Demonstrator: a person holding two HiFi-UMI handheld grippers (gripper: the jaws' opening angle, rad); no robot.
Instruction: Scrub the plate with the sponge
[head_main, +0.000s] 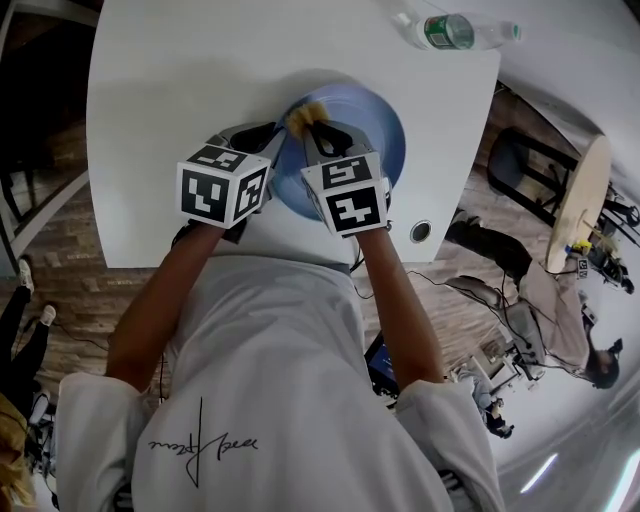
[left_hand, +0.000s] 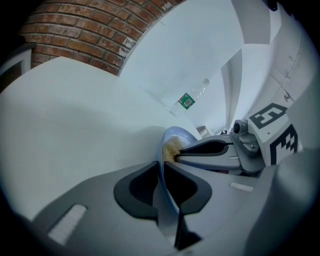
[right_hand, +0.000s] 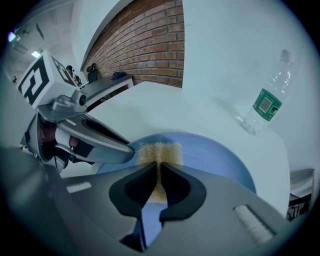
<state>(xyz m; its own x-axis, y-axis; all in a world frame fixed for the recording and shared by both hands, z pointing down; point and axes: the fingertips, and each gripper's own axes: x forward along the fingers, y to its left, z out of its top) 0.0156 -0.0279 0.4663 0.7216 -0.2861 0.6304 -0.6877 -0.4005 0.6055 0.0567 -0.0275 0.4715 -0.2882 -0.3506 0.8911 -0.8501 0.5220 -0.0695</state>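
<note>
A blue plate (head_main: 370, 120) lies on the white table (head_main: 170, 90), seen in the head view just ahead of both marker cubes. My left gripper (head_main: 274, 140) reaches its left rim and is shut on it. In the left gripper view the plate (left_hand: 176, 136) runs edge-on between the dark pads of the left gripper (left_hand: 161, 169). My right gripper (head_main: 312, 128) is shut on a yellow sponge (head_main: 303, 115) that rests on the plate's near left part. In the right gripper view the sponge (right_hand: 160, 151) sticks out past the tips of the right gripper (right_hand: 159, 169) onto the plate (right_hand: 220, 155).
A clear water bottle (head_main: 455, 32) with a green label lies at the table's far right, also visible as the bottle (right_hand: 267, 100) beyond the plate. A round cable hole (head_main: 420, 231) sits near the table's front edge. A stool (head_main: 578, 200) and a seated person are right of the table.
</note>
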